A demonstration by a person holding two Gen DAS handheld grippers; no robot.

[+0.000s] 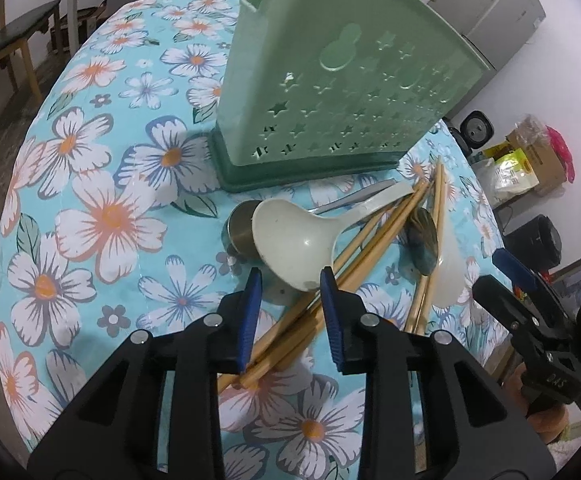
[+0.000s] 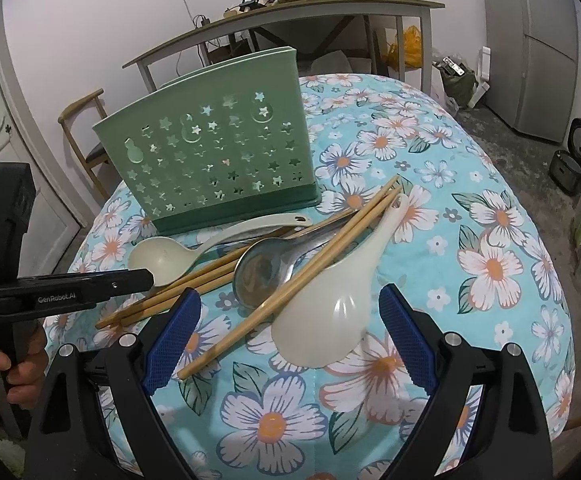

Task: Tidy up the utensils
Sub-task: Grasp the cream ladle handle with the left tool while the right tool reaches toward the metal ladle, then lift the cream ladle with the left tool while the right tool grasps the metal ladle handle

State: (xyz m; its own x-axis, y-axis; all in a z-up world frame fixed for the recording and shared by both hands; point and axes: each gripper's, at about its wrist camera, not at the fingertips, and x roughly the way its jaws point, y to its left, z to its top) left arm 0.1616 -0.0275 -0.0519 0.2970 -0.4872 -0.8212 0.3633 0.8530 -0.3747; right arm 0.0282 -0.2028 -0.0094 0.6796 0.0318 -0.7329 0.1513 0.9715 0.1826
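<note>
With the left gripper (image 1: 290, 280) narrowed around the pale green plastic ladle (image 1: 294, 242) lying before the green star-punched utensil holder (image 1: 330, 92), its fingers not yet pinching, and the right gripper (image 2: 290, 336) wide and empty, close squarely on the ladle, clear of the bamboo chopsticks (image 1: 370, 236).

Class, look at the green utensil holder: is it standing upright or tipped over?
Upright. The green utensil holder stands on its darker base on the floral tablecloth, open top upward.
</note>
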